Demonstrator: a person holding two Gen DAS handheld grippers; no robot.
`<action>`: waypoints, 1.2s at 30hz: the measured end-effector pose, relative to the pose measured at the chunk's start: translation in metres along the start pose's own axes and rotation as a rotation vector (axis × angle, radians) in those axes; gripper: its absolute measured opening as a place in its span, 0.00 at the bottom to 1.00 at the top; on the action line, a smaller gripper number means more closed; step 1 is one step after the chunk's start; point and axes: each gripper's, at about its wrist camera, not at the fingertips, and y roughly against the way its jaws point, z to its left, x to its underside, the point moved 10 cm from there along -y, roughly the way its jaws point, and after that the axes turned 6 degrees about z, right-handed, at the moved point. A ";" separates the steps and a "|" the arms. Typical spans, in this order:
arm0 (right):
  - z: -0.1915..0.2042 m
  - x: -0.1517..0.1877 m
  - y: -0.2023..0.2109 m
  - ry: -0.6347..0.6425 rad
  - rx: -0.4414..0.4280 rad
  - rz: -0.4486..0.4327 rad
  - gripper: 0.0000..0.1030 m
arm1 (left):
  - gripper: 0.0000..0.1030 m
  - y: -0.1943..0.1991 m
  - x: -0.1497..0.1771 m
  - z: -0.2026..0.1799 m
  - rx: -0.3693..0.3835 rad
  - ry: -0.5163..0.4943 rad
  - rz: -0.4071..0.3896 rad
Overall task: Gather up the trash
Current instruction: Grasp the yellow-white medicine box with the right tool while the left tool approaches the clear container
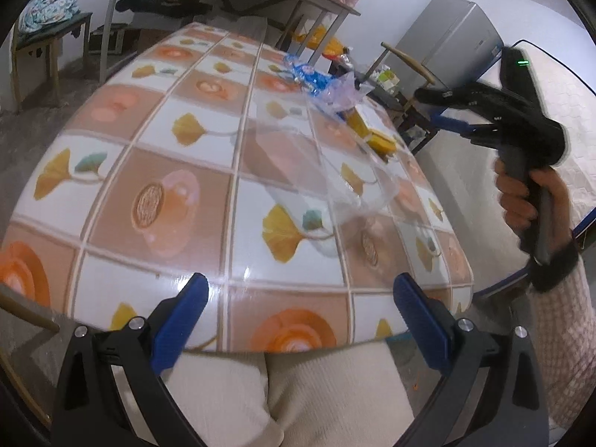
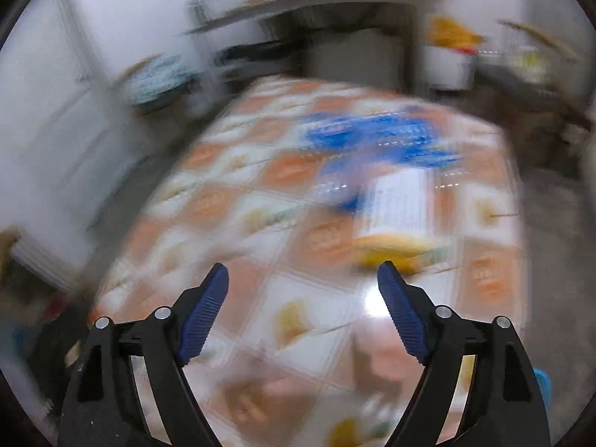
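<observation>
reaching across the table [image 1: 123, 171] is what the coming move turns on, since the trash sits on the far right part of the floral tiled top, well ahead of both pairs of jaws. in the left wrist view the left gripper [image 1: 300, 309] hangs at the near edge over the person's lap, its jaws spread wide with nothing between them. the clear plastic bag [image 1: 320, 164] lies nearest to it, ahead and a little to the right, sprawled flat on the tiles. beyond that lie the blue wrapper [image 1: 309, 74] and the yellow packet [image 1: 376, 138], close to the table's right edge.

the right gripper [image 1: 452, 123], held in the person's hand [image 1: 521, 197], hovers above that right edge, apparently aimed toward the yellow packet and just short of it. its own view is heavily blurred, yet it shows the right gripper [image 2: 303, 279] with jaws spread and empty, the yellow packet [image 2: 395, 249] just ahead and to the right of them, its long axis seemingly running away from the camera, and the blue wrapper [image 2: 372, 138] farther on. i judge the right hand the nearer one for the packet and wrapper, the left for the clear bag. no bin or trash container can be made out in either view.
</observation>
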 end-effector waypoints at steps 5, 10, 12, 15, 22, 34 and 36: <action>-0.049 -0.024 -0.050 -0.128 0.109 0.102 0.76 | 0.94 0.000 -0.023 -0.004 0.023 0.012 -0.040; -0.069 -0.035 -0.098 -0.158 0.194 0.192 0.79 | 0.94 0.000 -0.058 0.000 0.000 0.058 -0.135; -0.071 -0.032 -0.108 -0.174 0.183 0.213 0.79 | 0.94 -0.007 -0.073 0.005 -0.005 0.096 -0.163; -0.071 -0.032 -0.116 -0.198 0.150 0.227 0.80 | 0.89 -0.026 -0.088 0.011 -0.032 0.117 -0.132; -0.060 -0.035 -0.107 -0.183 0.130 0.204 0.80 | 0.76 -0.057 -0.098 0.022 -0.068 0.171 -0.063; -0.071 -0.011 -0.112 -0.201 0.153 0.214 0.66 | 0.55 -0.069 -0.081 0.027 -0.086 0.176 0.006; -0.075 -0.004 -0.102 -0.227 0.136 0.196 0.66 | 0.52 -0.067 -0.079 0.026 -0.092 0.171 0.004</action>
